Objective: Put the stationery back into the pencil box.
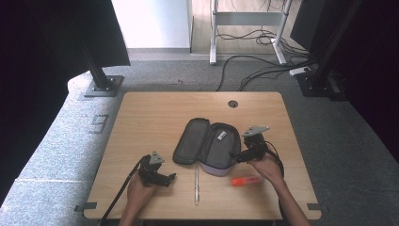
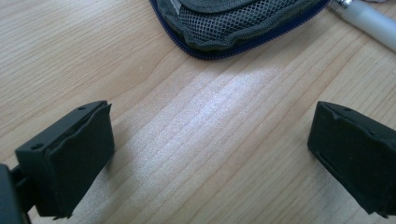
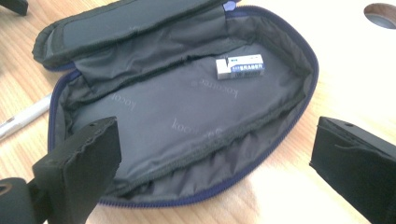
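High view showed, from left to right, the left gripper [image 1: 172, 177] resting on the worktop [image 1: 155, 113] with jaws spread and empty, 1 open case [image 1: 207, 146] holding 1 eraser [image 1: 222, 135], 1 pen [image 1: 196, 184] in front of it, then the right gripper [image 1: 234, 157] at the case's right edge, jaws spread and empty, with 1 orange marker [image 1: 246, 181] beside that hand. Risk, as I judged it: reaching for the marker, the right gripper could snag the case's soft rim and drag it, or nudge the round marker so it rolled off.
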Motion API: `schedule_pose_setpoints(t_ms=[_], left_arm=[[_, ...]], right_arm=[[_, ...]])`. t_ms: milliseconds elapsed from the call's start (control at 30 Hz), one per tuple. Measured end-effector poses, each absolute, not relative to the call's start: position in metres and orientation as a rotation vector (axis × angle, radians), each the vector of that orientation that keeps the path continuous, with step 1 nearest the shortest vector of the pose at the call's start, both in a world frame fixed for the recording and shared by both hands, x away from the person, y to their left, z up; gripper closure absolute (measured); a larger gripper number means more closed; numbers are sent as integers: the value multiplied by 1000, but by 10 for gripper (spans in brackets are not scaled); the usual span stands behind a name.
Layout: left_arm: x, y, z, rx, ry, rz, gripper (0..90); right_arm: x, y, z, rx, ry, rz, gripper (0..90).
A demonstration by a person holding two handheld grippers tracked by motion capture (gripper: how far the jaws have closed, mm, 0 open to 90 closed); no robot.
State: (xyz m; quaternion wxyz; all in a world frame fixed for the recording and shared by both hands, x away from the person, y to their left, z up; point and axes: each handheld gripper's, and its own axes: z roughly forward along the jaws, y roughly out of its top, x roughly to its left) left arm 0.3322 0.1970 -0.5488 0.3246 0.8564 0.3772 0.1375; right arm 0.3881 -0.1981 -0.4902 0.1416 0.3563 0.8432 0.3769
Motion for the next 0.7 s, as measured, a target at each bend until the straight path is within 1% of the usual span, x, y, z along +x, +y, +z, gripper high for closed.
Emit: schedule_pose_setpoints(t_ms=[233,700], left_arm=[[332,197,-549,2246,989,361,3],[332,197,-549,2246,989,360,3]], right_arm=[[378,-207,-491,1023,2433,1093,18],[352,-216,-492,966,2445,1125,126]])
